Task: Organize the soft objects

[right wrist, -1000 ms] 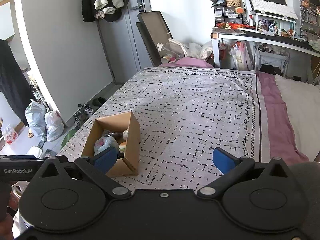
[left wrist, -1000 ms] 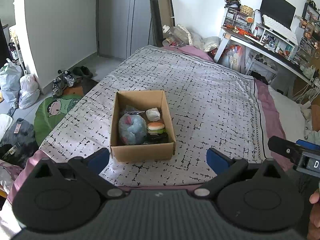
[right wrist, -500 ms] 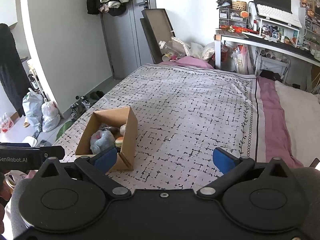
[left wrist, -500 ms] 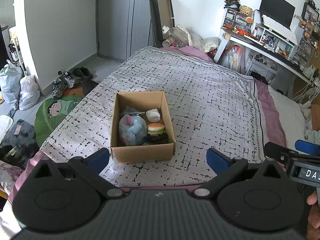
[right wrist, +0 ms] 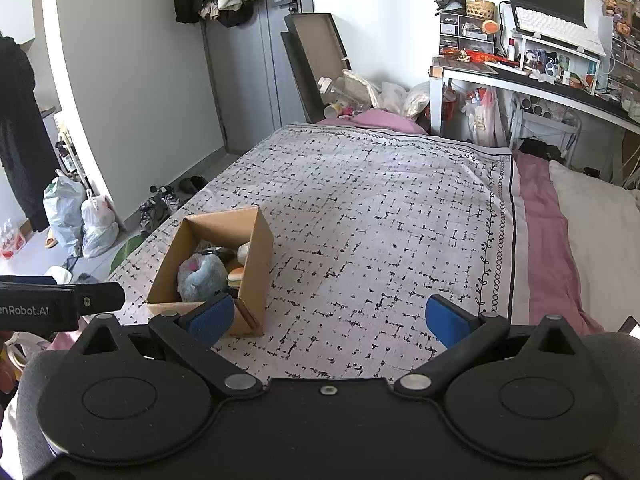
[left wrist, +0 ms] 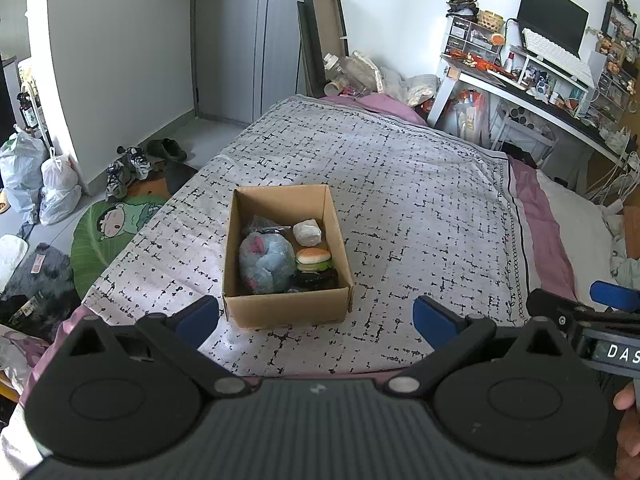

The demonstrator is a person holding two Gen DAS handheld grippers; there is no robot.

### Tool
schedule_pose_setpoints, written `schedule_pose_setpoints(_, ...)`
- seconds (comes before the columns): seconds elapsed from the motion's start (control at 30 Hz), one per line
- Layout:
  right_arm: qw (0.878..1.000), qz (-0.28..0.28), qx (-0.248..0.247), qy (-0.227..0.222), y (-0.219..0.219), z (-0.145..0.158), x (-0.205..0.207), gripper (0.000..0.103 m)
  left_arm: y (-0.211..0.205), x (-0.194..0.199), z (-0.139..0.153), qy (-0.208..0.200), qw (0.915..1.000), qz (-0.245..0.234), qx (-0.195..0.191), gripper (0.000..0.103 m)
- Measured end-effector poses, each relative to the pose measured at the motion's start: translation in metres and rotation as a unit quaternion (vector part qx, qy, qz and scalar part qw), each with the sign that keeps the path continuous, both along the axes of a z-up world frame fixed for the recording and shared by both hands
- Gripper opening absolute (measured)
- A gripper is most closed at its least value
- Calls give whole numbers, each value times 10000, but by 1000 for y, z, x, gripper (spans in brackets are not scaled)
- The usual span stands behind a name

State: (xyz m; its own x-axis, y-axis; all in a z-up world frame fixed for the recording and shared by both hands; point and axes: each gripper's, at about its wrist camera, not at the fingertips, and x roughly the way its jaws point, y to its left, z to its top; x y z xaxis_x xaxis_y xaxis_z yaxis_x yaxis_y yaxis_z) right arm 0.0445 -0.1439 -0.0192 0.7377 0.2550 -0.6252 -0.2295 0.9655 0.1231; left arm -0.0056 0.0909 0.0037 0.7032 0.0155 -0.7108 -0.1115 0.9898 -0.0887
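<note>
Looks near done: soft toys sit in one cardboard box (left wrist: 286, 308) on the bed (left wrist: 400, 200), and no loose toy shows on the cover. Count inside: one blue plush (left wrist: 266, 262), one burger toy (left wrist: 313, 258), one white lump (left wrist: 307, 233), dark items unclear. Left gripper (left wrist: 316, 316) and right gripper (right wrist: 326, 316) both empty, jaws spread, held back from the box.

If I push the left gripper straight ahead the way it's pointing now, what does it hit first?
Most likely the cardboard box: its near wall sits on the bedspread right ahead of the open left gripper. Depth is unclear, so it could pass over the rim into the blue plush.
</note>
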Motion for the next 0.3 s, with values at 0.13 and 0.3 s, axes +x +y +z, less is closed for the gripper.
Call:
schedule_pose_setpoints(0.13,10000,11,-9,16,1,-1,2,103,-1,0,-1,-17,10000,-14,12,102)
schedule_pose_setpoints(0.3,10000,-4,-19,57,0,-4,3,103,-2,2,-3,-2,10000,-47,8,102)
